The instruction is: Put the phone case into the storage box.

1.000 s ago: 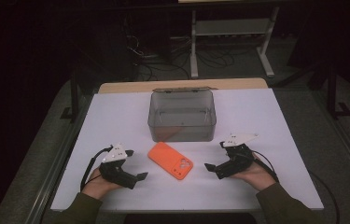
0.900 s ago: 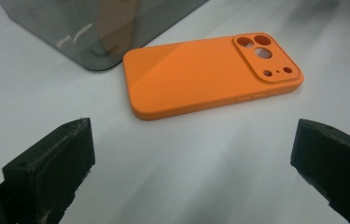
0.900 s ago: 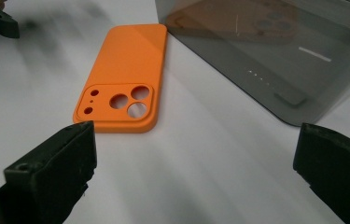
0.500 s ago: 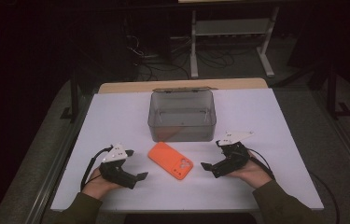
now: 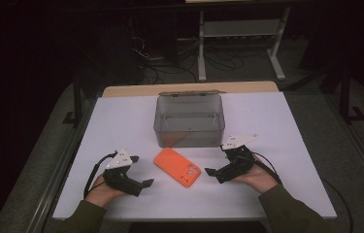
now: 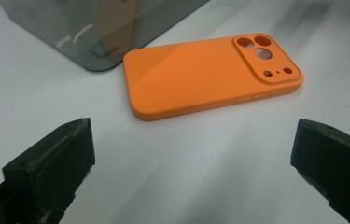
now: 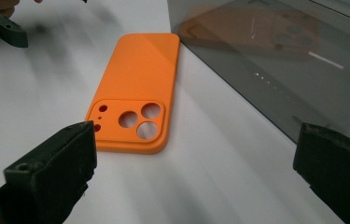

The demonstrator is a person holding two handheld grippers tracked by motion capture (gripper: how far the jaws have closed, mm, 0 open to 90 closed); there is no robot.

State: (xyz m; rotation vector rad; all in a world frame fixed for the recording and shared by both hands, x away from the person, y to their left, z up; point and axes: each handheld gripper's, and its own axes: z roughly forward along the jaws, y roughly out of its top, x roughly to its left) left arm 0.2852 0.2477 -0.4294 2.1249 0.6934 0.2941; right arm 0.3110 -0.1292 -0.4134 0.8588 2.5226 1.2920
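An orange phone case (image 5: pixel 177 166) lies flat on the white table (image 5: pixel 121 121), camera cutouts up, just in front of a clear grey plastic box (image 5: pixel 189 120). My left gripper (image 5: pixel 143 187) rests on the table to the case's left, jaws wide open and pointing at it. In the left gripper view the case (image 6: pixel 210 77) lies a short way beyond the open gripper (image 6: pixel 191 154). My right gripper (image 5: pixel 214 174) sits close to the case's right end, also open. In the right gripper view the case's camera end (image 7: pixel 137 93) lies just ahead of the open gripper (image 7: pixel 196 154), nothing between the jaws.
The box (image 7: pixel 275 60) is open-topped and looks empty, its near wall a short way behind the case. The left gripper (image 7: pixel 0 23) shows far off in the right gripper view. Dark floor, cables and a metal stand (image 5: pixel 240 34) lie beyond the table's far edge.
My right gripper has slid left, closer to the phone case's camera end. The left gripper and the case have stayed put.
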